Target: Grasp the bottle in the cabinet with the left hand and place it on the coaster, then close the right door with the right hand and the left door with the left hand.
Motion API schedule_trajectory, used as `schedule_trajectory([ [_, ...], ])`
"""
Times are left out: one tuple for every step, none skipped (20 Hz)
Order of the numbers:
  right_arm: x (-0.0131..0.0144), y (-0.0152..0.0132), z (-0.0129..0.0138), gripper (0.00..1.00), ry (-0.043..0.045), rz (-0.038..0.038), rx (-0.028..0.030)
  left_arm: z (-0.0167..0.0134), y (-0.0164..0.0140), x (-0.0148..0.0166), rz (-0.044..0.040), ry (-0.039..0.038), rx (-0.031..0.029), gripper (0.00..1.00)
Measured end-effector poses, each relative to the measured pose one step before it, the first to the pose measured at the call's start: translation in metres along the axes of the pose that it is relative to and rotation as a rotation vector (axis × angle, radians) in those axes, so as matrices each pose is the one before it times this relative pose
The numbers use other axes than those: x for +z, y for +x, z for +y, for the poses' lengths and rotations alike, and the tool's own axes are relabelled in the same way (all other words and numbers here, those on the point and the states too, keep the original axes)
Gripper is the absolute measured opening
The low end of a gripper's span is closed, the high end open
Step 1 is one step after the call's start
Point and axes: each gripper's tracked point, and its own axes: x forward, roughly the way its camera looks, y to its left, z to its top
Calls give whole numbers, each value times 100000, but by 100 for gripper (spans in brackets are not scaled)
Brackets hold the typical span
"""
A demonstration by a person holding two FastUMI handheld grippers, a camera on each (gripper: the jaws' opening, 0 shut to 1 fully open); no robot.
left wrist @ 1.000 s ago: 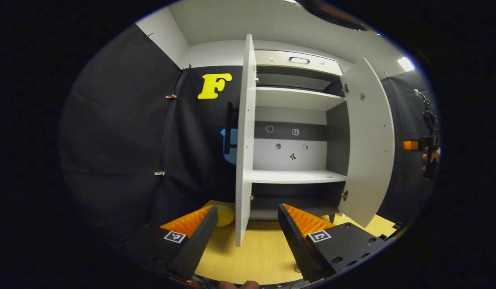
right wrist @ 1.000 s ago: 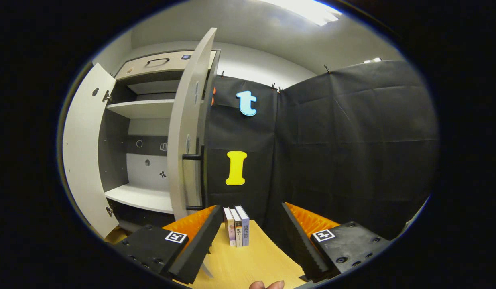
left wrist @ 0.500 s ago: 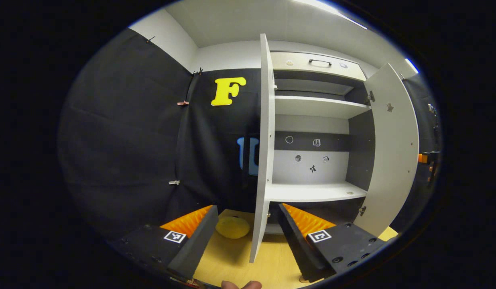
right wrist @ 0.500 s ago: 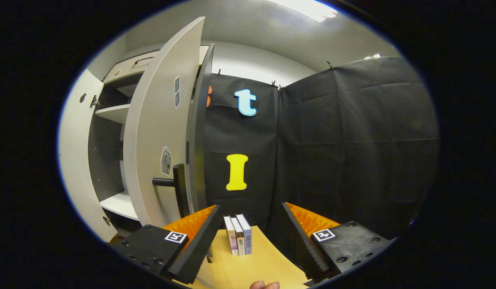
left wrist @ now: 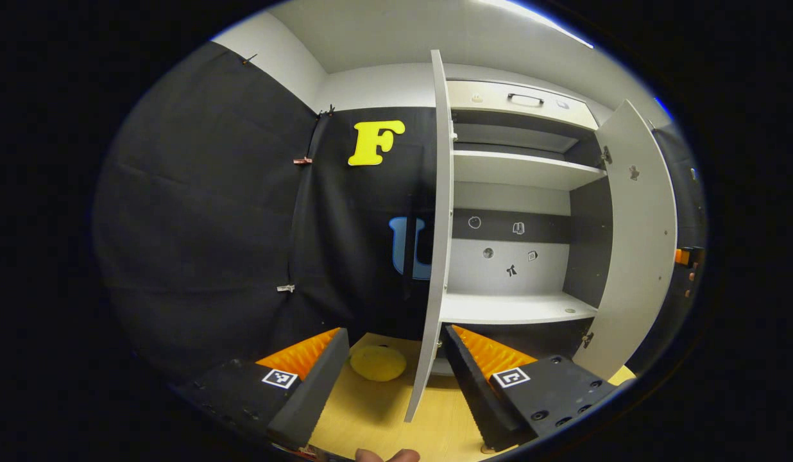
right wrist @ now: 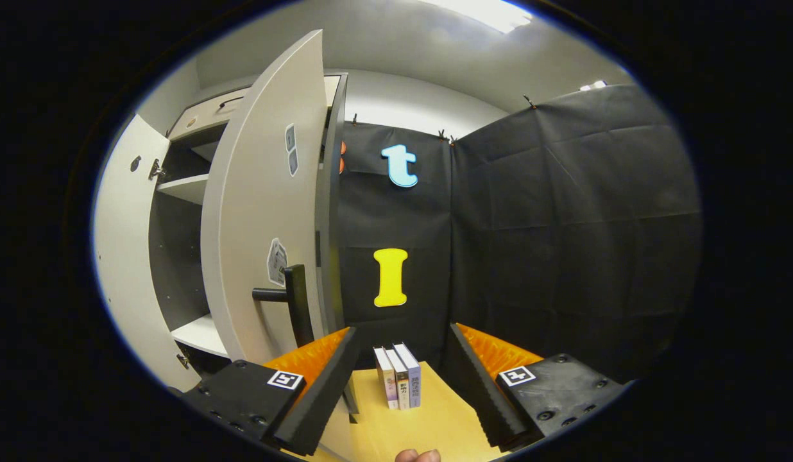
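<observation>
Left tongs (left wrist: 391, 359) and right tongs (right wrist: 400, 366), ridged-padded, gape empty above a pale wood-grain bench (left wrist: 377, 417). A round yellow coaster (left wrist: 378, 362) lies beside the left door (left wrist: 435, 256)'s edge. The matte cabinet (left wrist: 518, 192) stands open, its right door (right wrist: 262, 205) bearing a dark bar handle (right wrist: 294, 301); three books (right wrist: 398, 384) stand upright.

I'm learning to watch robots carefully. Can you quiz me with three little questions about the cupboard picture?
1. True or false: both cabinet doors are shut.
2. What stands on the table between the right gripper's fingers? A) books B) a cup C) a shoe
3. Fill in: the left gripper is ____ and holds nothing.

Key:
1. False. The left door and right door are both open.
2. A, the books.
3. Open.
</observation>
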Motion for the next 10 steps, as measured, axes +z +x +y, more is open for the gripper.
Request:
schedule_trajectory([
  [-187,-148,1087,95,776,354,2017,-49,70,-96,-46,367,-191,94],
  [-69,-158,1134,94,203,-17,2335,-39,4,2,75,441,-305,94],
  [-111,-165,1186,95,90,-60,2222,162,75,-77,-46,506,26,94],
  [-103,-13,1046,95,292,189,1862,129,-5,0,-121,402,-23,94],
  [-175,40,1005,95,587,358,1745,45,-24,-29,-142,230,28,94],
  [-186,-25,1029,95,642,353,1714,71,-21,30,52,-7,-226,95],
  [-218,141,979,95,686,366,1624,80,-11,-140,140,-29,-136,94],
  [-183,131,1001,95,342,397,1388,205,60,-27,167,7,110,95],
  [-168,206,1030,95,-12,93,1210,267,34,-51,-35,-15,86,95],
  [-141,298,907,95,-265,72,1095,201,19,35,-27,-75,260,94],
])
